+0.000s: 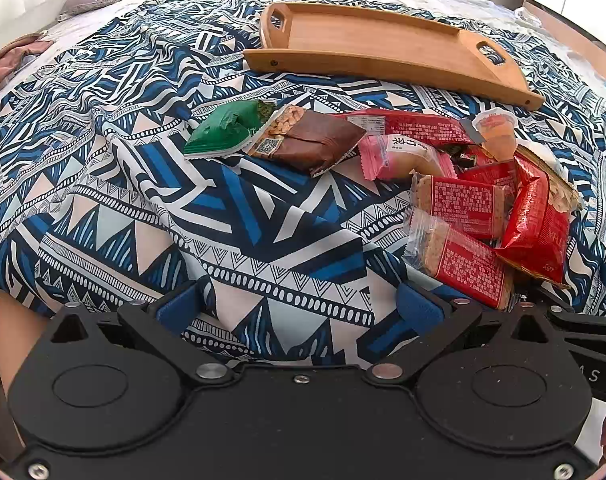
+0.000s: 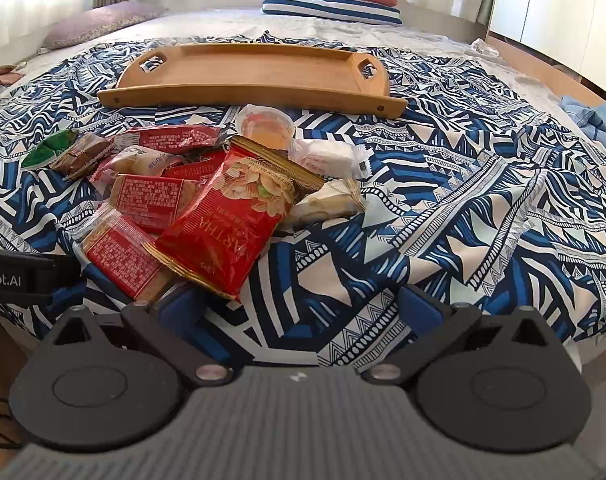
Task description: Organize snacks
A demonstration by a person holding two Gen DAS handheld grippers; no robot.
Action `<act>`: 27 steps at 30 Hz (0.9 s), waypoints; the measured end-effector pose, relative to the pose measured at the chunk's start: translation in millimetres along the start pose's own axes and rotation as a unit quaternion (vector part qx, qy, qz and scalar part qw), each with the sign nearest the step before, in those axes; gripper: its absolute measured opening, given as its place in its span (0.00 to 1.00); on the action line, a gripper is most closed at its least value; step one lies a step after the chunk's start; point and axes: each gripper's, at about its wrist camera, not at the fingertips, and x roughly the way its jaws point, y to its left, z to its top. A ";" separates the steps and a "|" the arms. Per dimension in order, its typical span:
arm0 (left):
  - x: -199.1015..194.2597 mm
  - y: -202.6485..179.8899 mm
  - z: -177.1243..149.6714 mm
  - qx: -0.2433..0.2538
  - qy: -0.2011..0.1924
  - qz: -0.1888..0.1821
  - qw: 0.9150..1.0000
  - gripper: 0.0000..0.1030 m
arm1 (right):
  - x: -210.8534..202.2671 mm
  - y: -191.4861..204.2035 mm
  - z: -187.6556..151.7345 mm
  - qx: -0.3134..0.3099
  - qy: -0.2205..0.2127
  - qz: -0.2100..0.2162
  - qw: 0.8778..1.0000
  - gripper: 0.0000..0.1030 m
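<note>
Two claws hover at the near edge of the bed, both spread wide and holding nothing. The left claw (image 1: 299,312) looks over bare patterned bedspread (image 1: 143,200), with the snack pile (image 1: 463,184) off to its right. The right claw (image 2: 299,308) has the same pile ahead and to its left.

Nothing sits in the wooden tray (image 2: 255,68) yet; it lies beyond the pile, its long axis running left to right across the bed, so by my reading the sorting has not begun.

The big red snack bag (image 2: 227,216) lies on top of the heap with its near bottom corner just beside the right claw's left finger (image 2: 179,308). Its long axis runs from near-left to far-right, tilted slightly away. The red cracker packs (image 2: 123,256) lie just left of it, partly under it.

The right claw looks the nearer one to that bag. A short shift left and forward would likely bring the jaws astride its near edge, gripping across the thin side. From the left claw, the closest item is a red cracker pack (image 1: 467,264) just beyond its right finger (image 1: 419,308), while the green packet (image 1: 223,132) and brown wrapper (image 1: 311,140) lie farther ahead.
</note>
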 end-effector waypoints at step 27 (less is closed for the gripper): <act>-23.8 7.3 -10.9 0.072 -0.069 0.000 0.995 0.91 | -27.0 -11.2 10.3 0.046 -0.045 0.095 0.993 0.87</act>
